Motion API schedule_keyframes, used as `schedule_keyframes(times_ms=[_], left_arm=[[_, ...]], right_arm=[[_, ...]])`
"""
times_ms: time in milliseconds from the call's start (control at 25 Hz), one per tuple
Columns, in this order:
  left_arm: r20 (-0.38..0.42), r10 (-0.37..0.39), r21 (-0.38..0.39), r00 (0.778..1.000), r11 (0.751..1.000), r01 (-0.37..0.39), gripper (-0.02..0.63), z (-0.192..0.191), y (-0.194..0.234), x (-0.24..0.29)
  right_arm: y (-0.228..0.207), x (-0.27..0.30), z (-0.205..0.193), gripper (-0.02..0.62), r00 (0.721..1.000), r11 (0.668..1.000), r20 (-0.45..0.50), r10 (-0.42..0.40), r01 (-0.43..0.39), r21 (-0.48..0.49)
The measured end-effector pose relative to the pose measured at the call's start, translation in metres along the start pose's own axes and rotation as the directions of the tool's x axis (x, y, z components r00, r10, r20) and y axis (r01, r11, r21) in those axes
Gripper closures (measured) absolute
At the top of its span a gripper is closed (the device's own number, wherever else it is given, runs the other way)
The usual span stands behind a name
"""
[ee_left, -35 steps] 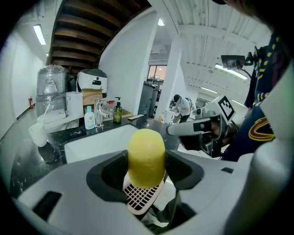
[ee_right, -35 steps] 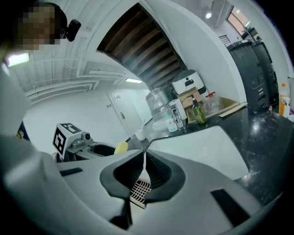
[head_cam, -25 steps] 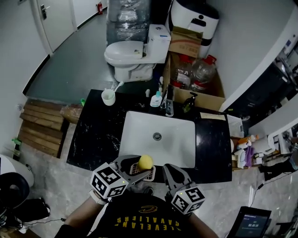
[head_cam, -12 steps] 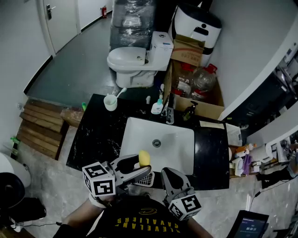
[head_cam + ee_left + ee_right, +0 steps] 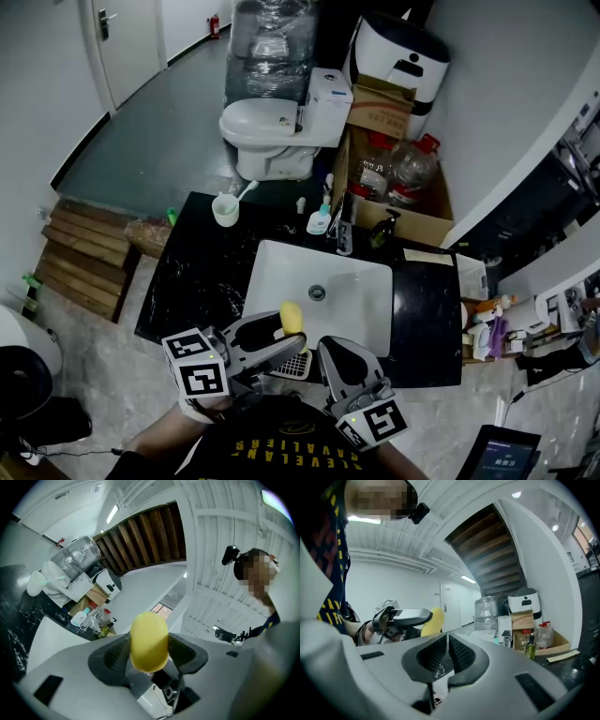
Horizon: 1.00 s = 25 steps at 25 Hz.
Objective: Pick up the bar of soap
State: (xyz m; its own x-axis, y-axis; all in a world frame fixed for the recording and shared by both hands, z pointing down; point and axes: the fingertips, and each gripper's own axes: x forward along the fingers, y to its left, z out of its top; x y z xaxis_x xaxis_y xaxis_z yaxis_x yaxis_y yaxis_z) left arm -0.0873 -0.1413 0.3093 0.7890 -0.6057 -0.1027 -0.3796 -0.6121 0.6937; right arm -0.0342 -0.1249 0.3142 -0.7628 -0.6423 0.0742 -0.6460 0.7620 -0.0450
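At lower centre the left gripper (image 5: 284, 330) clamps its fingers on the one yellow bar of soap (image 5: 292, 317), above the sink (image 5: 281, 267)'s near rim, with open basin beyond. The second gripper, the right gripper (image 5: 335, 349), holds its fingers together, empty. A second ago the soap lay on the single rack (image 5: 296, 365) at the tabletop (image 5: 192, 277) edge; now it hangs clear

Just beyond the left hand-held gripper (image 5: 281, 330), a black marble surface (image 5: 192, 272) holds a white sink (image 5: 352, 295). Farther off, a white toilet (image 5: 267, 122) and cardboard boxes (image 5: 382, 94) stand on a grey floor (image 5: 141, 131). Wooden slats (image 5: 80, 248) lie to its left. White walls (image 5: 506, 84) and a white door (image 5: 127, 42) enclose the room, and a ceiling strip light (image 5: 467, 579) glows.
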Motion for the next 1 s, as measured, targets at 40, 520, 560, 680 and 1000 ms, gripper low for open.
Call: schedule_keyframes(times_ms=[40,520,560,680,1000], left_arm=[[0.011,-0.005,-0.016,1.0,1.0,0.005,0.341,0.002,0.0,-0.001],[0.122,-0.083,-0.179,0.989,0.978,0.104,0.341,0.007,-0.013,0.0],[0.122,-0.088,-0.191,0.989,0.975,0.11,0.341,0.005,-0.013,0.001],[0.111,-0.092,-0.227,0.99,0.967,0.115,0.341,-0.002,-0.013,0.002],[0.126,-0.1,-0.283,0.987,0.95,0.133,0.341,-0.007,-0.01,0.002]], right_arm=[[0.002,0.0,0.0,0.569,1.0,1.0,0.003,0.001,-0.001,-0.009],[-0.004,-0.011,0.003,0.569,0.998,0.999,0.034,-0.043,0.043,-0.004],[-0.002,-0.011,0.004,0.57,0.999,0.999,0.035,-0.039,0.039,0.0],[0.003,-0.009,0.006,0.569,0.999,0.999,0.036,-0.027,0.026,0.019],[-0.01,-0.016,-0.008,0.571,0.998,0.997,-0.01,-0.056,0.057,0.042]])
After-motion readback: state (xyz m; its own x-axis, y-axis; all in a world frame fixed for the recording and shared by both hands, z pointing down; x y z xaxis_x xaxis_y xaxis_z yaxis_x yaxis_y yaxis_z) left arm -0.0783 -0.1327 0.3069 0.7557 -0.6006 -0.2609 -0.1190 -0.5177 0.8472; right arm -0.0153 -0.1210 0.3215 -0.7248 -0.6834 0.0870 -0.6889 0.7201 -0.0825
